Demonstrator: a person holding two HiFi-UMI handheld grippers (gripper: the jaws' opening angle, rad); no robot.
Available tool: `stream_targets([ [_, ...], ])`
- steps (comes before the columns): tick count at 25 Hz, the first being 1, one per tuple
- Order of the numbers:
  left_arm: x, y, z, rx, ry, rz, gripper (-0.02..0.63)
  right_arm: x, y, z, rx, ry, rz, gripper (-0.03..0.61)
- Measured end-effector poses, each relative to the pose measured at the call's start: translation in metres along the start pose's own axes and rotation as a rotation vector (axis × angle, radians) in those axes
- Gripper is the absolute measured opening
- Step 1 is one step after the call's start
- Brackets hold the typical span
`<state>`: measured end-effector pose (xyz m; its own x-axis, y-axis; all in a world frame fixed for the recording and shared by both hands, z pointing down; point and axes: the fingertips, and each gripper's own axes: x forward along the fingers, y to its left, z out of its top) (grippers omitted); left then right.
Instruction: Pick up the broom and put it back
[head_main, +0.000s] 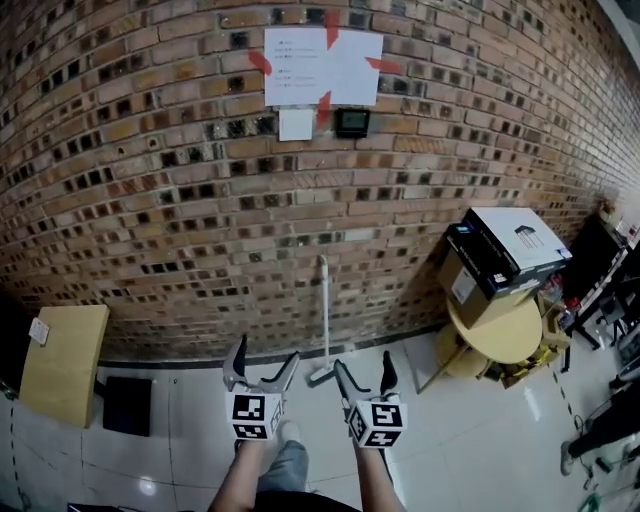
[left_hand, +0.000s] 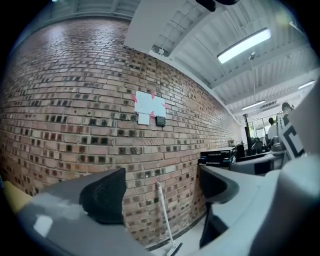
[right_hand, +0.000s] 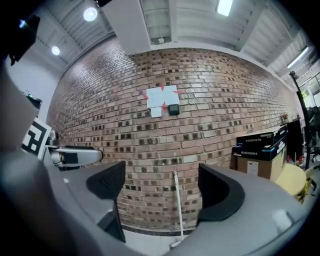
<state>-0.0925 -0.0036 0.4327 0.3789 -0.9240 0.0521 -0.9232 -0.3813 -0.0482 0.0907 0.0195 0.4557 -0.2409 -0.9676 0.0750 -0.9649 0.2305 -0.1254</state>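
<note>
A white-handled broom (head_main: 324, 318) leans upright against the brick wall, its head on the floor at the wall's foot. It shows between the jaws in the left gripper view, broom (left_hand: 164, 216), and in the right gripper view, broom (right_hand: 178, 206). My left gripper (head_main: 262, 371) is held open just left of the broom head, nothing between its fingers. My right gripper (head_main: 362, 376) is open too, just right of the broom head, and empty. Both are short of the broom.
A round yellow table (head_main: 497, 335) with a cardboard box and black boxes (head_main: 505, 250) stands at the right by the wall. A yellow cabinet (head_main: 62, 362) sits at the left. Papers (head_main: 320, 66) are taped on the brick wall. White tiled floor lies below.
</note>
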Motion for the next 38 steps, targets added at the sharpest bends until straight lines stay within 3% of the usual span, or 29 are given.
stream_targets([
  [7, 0.135, 0.051, 0.01, -0.026, -0.063, -0.012, 0.463, 0.135, -0.031, 0.033, -0.07, -0.041, 0.012, 0.462],
  [11, 0.198, 0.084, 0.028, 0.021, -0.076, -0.029, 0.46, 0.208, -0.036, 0.07, -0.086, -0.113, 0.016, 0.462],
  [14, 0.236, 0.107, 0.022, 0.026, -0.064, -0.034, 0.458, 0.254, -0.035, 0.069, -0.086, -0.114, 0.03, 0.462],
  [18, 0.27, 0.115, -0.014, -0.011, 0.014, -0.073, 0.434, 0.284, -0.041, 0.041, -0.091, -0.044, 0.035, 0.462],
  [25, 0.323, 0.113, -0.039, 0.037, 0.096, -0.162, 0.414, 0.343, -0.072, 0.003, -0.091, 0.038, 0.083, 0.459],
  [33, 0.361, 0.074, -0.13, 0.038, 0.29, -0.342, 0.414, 0.357, -0.121, -0.116, -0.071, 0.271, 0.075, 0.439],
  [38, 0.375, 0.051, -0.186, 0.076, 0.396, -0.419, 0.405, 0.37, -0.139, -0.189, -0.084, 0.36, 0.095, 0.426],
])
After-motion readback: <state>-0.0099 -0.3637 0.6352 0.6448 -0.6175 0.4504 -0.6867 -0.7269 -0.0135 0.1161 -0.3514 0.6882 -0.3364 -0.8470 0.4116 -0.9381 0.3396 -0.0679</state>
